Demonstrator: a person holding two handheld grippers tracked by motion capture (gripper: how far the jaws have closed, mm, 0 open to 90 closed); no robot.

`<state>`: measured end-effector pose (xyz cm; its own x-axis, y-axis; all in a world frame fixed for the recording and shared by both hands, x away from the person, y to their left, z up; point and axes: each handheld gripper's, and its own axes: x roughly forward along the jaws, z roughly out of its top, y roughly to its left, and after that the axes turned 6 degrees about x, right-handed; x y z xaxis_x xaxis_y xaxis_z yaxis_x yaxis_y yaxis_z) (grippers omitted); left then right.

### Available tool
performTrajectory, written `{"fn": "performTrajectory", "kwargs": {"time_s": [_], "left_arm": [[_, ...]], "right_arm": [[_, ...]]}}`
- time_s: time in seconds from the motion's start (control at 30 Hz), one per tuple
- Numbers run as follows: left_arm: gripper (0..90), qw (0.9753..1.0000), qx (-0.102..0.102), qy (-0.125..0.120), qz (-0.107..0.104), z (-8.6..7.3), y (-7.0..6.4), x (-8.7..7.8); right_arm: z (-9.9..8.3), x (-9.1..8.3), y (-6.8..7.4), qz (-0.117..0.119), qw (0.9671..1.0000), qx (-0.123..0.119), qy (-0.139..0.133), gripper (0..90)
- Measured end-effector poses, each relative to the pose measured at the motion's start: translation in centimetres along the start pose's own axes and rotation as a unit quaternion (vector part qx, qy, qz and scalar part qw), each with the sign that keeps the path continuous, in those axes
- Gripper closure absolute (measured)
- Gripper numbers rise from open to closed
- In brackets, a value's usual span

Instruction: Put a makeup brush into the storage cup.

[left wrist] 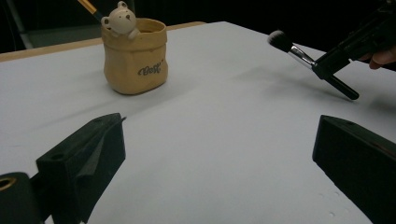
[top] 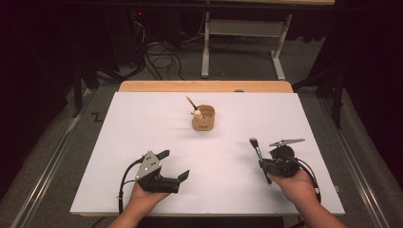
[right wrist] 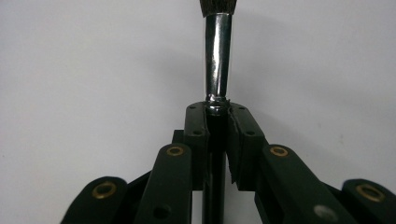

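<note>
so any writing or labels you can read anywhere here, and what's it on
"Bear", roughly: dark cursive print on the front of the tan bear pot; the letters are blurred in the left gripper view, so this reading is unsure.
In the high view the same print shows as a dark smudge, too small to read.
No text on the makeup brush or either gripper.

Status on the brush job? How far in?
Done: one brush already stands in the bear pot. In hand: right gripper is clamped on the makeup brush, lifted off the table. Left: getting it into the pot. Left gripper is open and holds nothing.
</note>
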<state>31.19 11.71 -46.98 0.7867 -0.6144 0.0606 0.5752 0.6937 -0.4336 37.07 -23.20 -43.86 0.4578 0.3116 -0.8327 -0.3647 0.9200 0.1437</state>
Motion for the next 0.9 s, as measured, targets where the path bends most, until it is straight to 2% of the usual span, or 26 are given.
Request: {"fn": "performTrajectory", "kwargs": {"time_s": [0.27,0.43,0.63,0.77,0.9], "left_arm": [[3.4,1.0000,0.004,0.001,0.004,-0.1,0.1,0.1],[3.4,1.0000,0.006,0.001,0.007,-0.1,0.3,0.1],[3.4,0.9999,0.008,-0.002,0.012,0.0,0.6,0.1],[3.4,0.9998,0.005,-0.006,0.017,0.1,0.8,0.0],[3.4,0.9999,-0.001,-0.008,0.015,0.2,0.8,0.0]], "right_arm": [[-0.2,-0.5,-0.3,0.013,0.9986,-0.004,-0.051,80.4],[-0.4,-1.0,-0.6,0.034,0.9953,-0.002,-0.090,80.3],[-1.0,-1.1,-0.6,0.051,0.9879,-0.026,-0.144,80.3],[-1.4,-0.9,-1.0,0.065,0.9827,-0.019,-0.173,80.3],[-1.8,-0.7,-1.7,0.078,0.9757,-0.012,-0.204,80.3]]}}
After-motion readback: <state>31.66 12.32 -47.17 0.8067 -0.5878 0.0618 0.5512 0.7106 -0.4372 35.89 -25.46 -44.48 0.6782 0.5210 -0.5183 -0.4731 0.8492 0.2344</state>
